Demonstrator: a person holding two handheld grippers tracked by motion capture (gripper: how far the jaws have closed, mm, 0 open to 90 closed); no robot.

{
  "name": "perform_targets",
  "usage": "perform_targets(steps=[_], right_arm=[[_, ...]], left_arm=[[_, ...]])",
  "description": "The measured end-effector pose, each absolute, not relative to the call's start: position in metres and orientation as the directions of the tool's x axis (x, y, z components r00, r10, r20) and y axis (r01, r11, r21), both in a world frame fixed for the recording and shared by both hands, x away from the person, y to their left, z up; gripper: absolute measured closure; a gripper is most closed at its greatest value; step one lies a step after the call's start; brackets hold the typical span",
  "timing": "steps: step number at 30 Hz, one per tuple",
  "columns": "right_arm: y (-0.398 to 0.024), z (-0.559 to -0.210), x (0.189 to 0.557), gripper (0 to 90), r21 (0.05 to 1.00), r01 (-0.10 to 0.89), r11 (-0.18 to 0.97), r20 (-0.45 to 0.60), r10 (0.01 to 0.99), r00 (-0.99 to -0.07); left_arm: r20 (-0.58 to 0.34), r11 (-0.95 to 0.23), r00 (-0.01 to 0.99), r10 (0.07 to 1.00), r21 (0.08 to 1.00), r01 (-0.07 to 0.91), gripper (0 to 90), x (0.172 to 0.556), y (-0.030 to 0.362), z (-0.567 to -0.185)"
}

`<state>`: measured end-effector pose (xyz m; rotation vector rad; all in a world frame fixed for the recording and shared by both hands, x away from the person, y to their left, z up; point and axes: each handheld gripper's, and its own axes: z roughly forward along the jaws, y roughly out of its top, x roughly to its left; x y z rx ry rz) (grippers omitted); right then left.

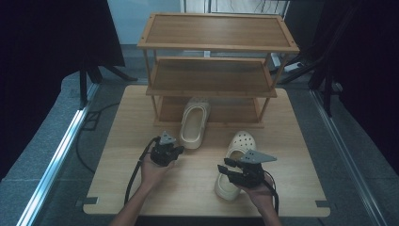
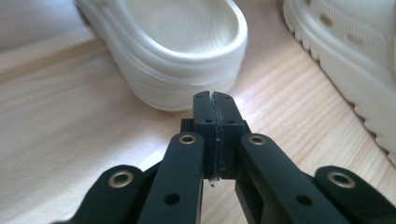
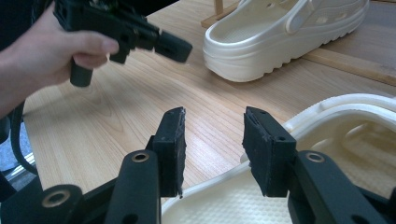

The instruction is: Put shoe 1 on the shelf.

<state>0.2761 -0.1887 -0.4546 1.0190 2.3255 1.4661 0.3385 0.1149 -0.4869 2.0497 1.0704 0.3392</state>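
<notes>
Two cream clogs lie on the wooden table. The far clog has its toe under the rack's lowest shelf. Its heel is just ahead of my left gripper, which is shut with nothing in it. In the high view the left gripper points at that heel. The near clog lies at the right. My right gripper is open over its heel end, with one jaw outside the rim and one over the footbed. From above, the right gripper points left.
A wooden rack with three shelves stands at the back of the table. The person's hands and forearms come in from the front edge. Black cables trail off the table's front. Dark curtains and stand legs flank the table.
</notes>
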Motion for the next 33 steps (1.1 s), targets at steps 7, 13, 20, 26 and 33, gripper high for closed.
perform_targets(steps=[7,13,20,26,33], right_arm=[[-0.189,-0.455,0.276,58.8,0.859,0.441,0.261,0.18,0.652,-0.736],[-0.189,-0.455,0.276,58.5,0.86,0.436,0.264,0.179,0.645,-0.743],[-0.187,-0.457,0.276,58.4,0.859,0.436,0.269,0.177,0.643,-0.745],[-0.188,-0.457,0.277,58.4,0.857,0.439,0.271,0.18,0.641,-0.746],[-0.189,-0.457,0.276,58.5,0.859,0.438,0.265,0.181,0.644,-0.744]], left_arm=[[-0.101,-0.356,0.604,0.791,0.727,0.588,89.8,0.345,0.103,-0.498],[-0.107,-0.345,0.589,0.801,0.721,0.601,89.9,0.355,0.097,-0.502],[-0.1,-0.337,0.579,0.809,0.728,0.597,89.4,0.371,0.09,-0.497],[-0.114,-0.313,0.562,0.82,0.731,0.606,89.4,0.388,0.082,-0.501],[-0.113,-0.297,0.546,0.83,0.74,0.604,89.2,0.404,0.068,-0.502]])
